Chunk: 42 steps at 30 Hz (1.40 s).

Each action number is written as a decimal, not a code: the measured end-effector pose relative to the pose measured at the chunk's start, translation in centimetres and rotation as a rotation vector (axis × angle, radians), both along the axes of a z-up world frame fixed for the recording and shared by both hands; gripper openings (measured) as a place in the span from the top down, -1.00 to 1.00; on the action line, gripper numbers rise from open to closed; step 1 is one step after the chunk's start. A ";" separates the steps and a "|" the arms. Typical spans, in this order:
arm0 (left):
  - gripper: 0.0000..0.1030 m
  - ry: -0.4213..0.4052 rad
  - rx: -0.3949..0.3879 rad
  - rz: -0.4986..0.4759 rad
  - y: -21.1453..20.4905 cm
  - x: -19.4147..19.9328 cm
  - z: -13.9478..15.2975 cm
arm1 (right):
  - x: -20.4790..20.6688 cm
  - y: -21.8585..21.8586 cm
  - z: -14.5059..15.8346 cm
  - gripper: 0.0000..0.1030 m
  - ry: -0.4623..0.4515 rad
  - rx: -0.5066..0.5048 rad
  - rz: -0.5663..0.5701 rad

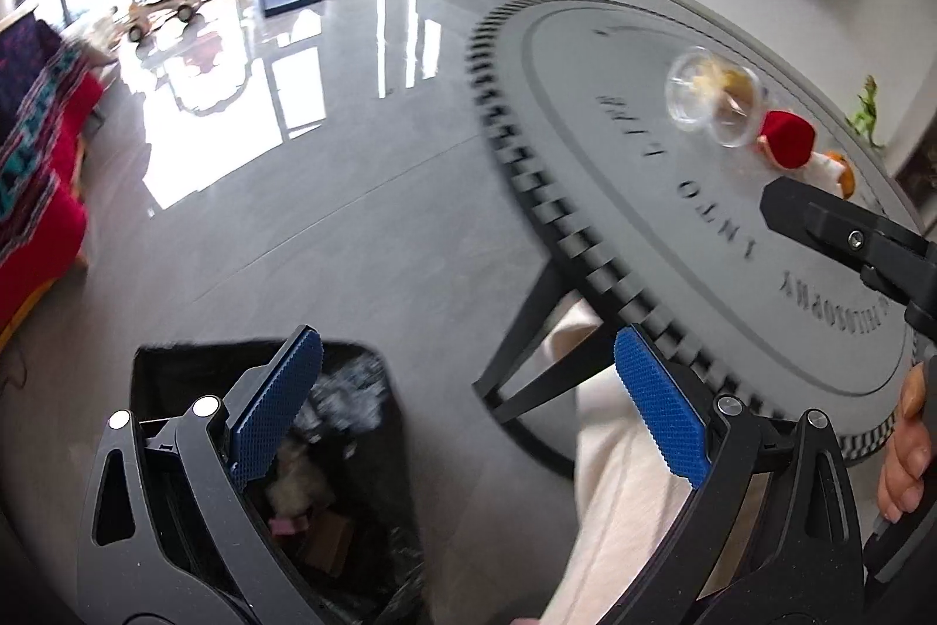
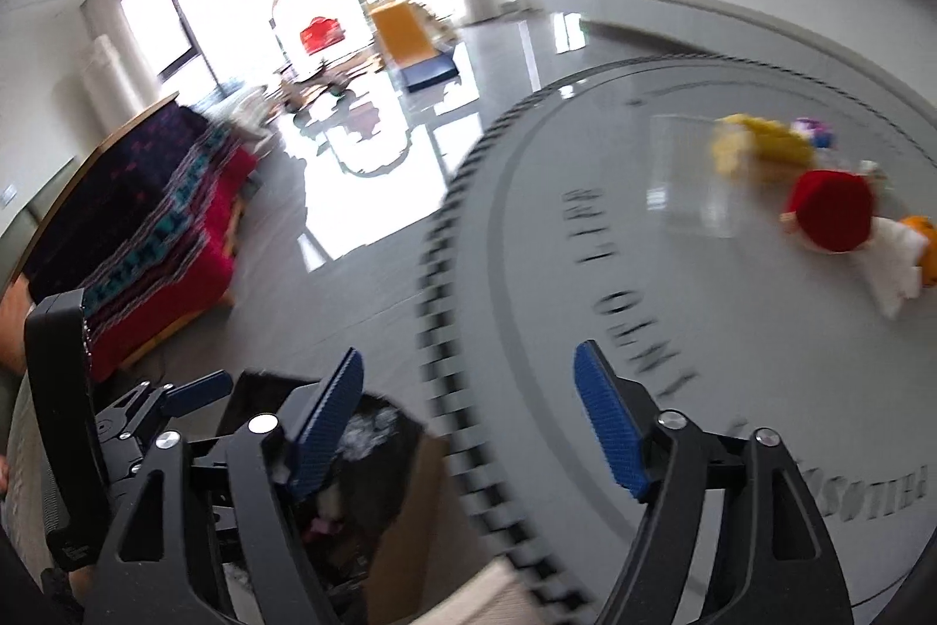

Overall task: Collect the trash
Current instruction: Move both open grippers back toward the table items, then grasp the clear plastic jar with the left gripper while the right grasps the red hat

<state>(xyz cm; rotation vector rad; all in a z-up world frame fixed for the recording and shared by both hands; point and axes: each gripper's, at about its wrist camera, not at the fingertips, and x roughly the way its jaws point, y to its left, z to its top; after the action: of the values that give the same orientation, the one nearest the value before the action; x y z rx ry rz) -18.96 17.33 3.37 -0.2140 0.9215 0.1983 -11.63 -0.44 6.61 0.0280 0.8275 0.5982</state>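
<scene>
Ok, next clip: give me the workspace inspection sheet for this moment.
Surface: round grey table with lettering, ribbed rim.
Job's things: black-lined trash bin on the floor holding scraps; clear plastic cup lying on the table.
Clutter: red-hatted doll, yellow toy.
Grippers: left gripper open and empty above the bin; right gripper open and empty at the table edge.
Cables: nothing seen.
Surroundings: glossy floor, patterned sofa, slide.

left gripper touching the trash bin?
Apart. Left wrist view: the left gripper is open and empty, its fingers above the trash bin, which stands on the floor well below.
</scene>
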 end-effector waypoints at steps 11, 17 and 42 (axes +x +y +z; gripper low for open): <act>-0.88 0.013 -0.047 -0.122 -5.9 8.2 0.3 | 6.9 -9.7 0.0 -0.48 -0.017 -0.058 -0.160; -0.88 0.008 -0.043 -0.181 -9.6 12.4 1.0 | 9.8 -13.6 -0.4 -0.48 -0.002 -0.076 -0.208; -0.04 0.005 -0.094 -0.159 -11.7 23.2 -1.1 | 19.4 -13.7 -2.8 -0.67 -0.042 -0.277 0.064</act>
<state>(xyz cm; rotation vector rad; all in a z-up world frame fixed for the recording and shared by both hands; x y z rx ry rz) 4.22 5.61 2.22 -0.2258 0.9493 0.0091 7.77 -14.13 3.81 -0.2631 0.8667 0.5379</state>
